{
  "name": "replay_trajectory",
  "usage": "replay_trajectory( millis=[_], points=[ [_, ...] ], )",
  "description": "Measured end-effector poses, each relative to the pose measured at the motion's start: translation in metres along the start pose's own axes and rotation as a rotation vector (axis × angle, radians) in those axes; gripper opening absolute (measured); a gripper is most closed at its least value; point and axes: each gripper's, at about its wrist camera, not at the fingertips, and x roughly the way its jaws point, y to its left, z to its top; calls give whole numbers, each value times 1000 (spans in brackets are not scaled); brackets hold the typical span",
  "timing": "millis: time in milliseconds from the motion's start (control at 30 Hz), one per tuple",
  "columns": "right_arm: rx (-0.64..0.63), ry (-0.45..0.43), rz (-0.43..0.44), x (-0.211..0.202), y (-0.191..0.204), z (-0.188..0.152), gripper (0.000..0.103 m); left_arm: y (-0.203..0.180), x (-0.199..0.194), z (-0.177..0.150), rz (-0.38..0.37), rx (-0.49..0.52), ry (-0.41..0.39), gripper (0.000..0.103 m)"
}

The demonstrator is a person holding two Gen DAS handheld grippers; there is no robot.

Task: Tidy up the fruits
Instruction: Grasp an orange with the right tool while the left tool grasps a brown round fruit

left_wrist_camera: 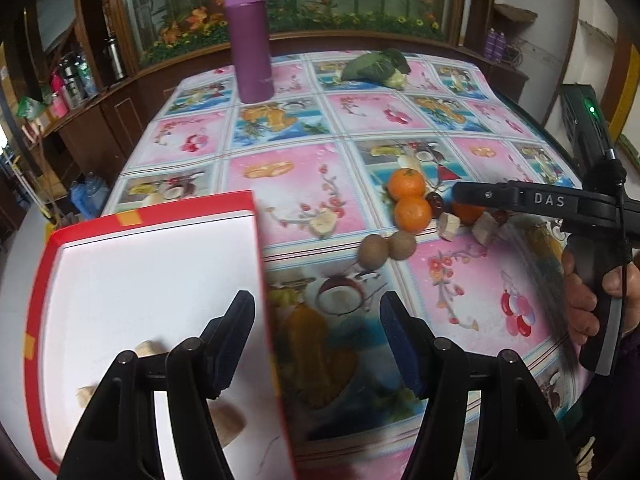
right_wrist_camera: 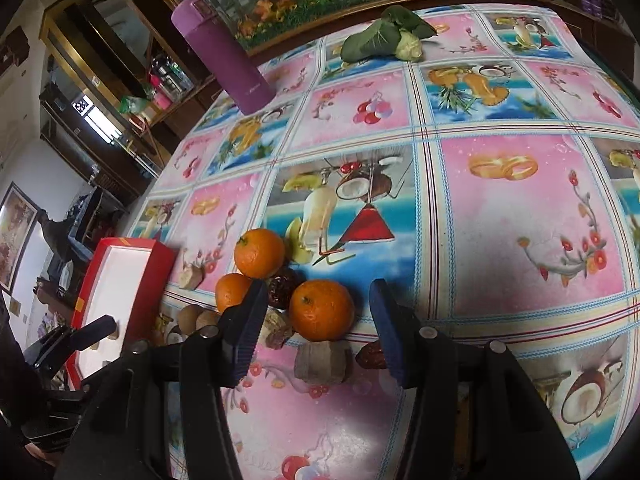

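Right gripper [right_wrist_camera: 318, 330] wide open, empty, framing the round orange mandarin [right_wrist_camera: 321, 309] at lower centre. I judged it light, firm, slightly slick: grip across its middle. Left gripper [left_wrist_camera: 318, 344] open, empty, over the red-rimmed white box [left_wrist_camera: 52, 248], lower left.

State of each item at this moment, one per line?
left hand-held gripper: open, empty, over the box's edge
right hand-held gripper: open, empty, around the nearest orange
red box: open, few pale pieces inside
purple flask: upright, lid closed
leafy vegetable: lying on tablecloth
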Motion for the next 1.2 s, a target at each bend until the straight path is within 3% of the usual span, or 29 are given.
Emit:
replay_trajectory(
  millis=[100, 233, 400, 600, 767, 933, 1033, 1200],
  points=[
    [-20, 3, -18, 1, 2, -1, 53, -7, 14, 5, -14, 7, 22, 65],
    [-33, 5, -50, 0, 2, -3, 43, -14, 27, 12, -31, 23, 38, 65],
    [-46, 22, -43, 1, 6, -6, 35, -19, 49, 19, -5, 51, 79, 65],
    [7, 17, -44, -4, -2, -5, 35, -23, 59, 27, 5, 77, 80, 64],
    [108, -27, -24, -16, -20, 0, 35, -28, 62, 31, -31, 84, 66, 54],
    [181, -75, -16, -26, -34, 3, 35, -35, 61, 30, -74, 92, 53, 29],
    [196, -86, -15, -28, -37, 4, 35, -37, 59, 28, -81, 86, 46, 24],
    [199, -98, -19, -30, -38, 4, 35, -36, 53, 20, -102, 44, 44, 24]
  ],
)
